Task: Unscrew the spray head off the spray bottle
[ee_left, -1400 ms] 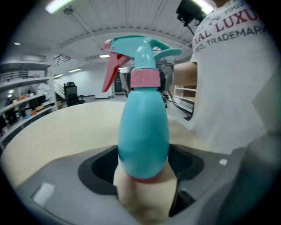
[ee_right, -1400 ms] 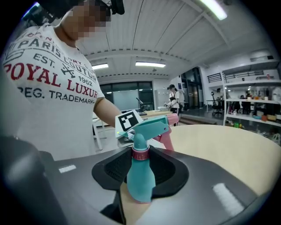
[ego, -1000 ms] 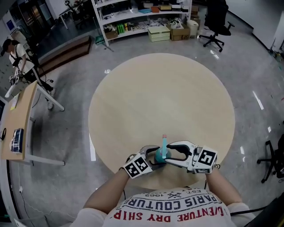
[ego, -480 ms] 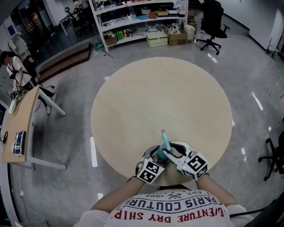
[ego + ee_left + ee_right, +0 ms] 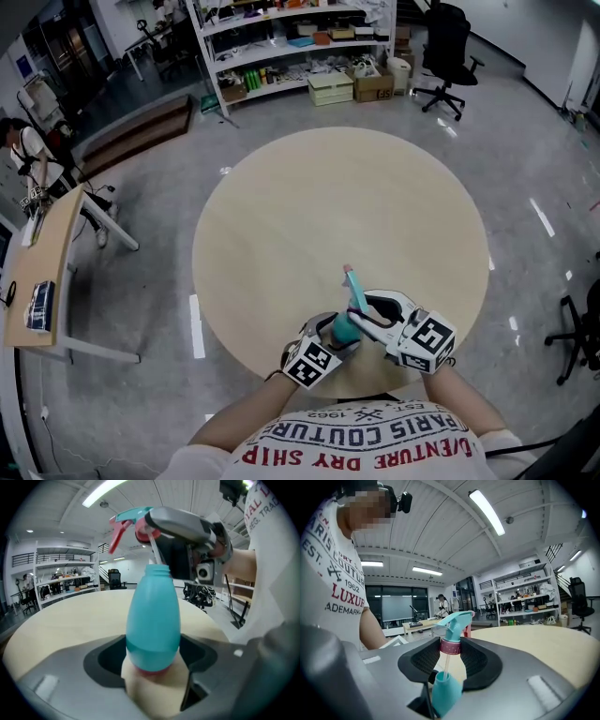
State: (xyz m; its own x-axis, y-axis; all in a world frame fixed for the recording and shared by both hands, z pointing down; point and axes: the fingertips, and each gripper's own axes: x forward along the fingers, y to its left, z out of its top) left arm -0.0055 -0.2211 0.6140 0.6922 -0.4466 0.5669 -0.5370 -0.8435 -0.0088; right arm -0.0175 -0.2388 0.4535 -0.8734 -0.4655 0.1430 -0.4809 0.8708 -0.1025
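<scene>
Over the near edge of the round beige worktop, the left hand-held gripper is clamped round the belly of the teal plastic spray bottle. The right hand-held gripper, jaws just closing in, pinches the teal spray head by its pink collar. The head sits lifted just above the bottle's neck, its thin dip tube running down into the opening.

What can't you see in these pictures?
- End of the dip tube, and any liquid: both gripper views, inside the opaque bottle.
- Collar of the spray head: left gripper view, mostly behind the right gripper, whose jaws have just been closing on it.
- Bottle body: right gripper view, below the jaws and edge; head view, mostly under the left gripper.
- Things on the shelves: head view, too small.
</scene>
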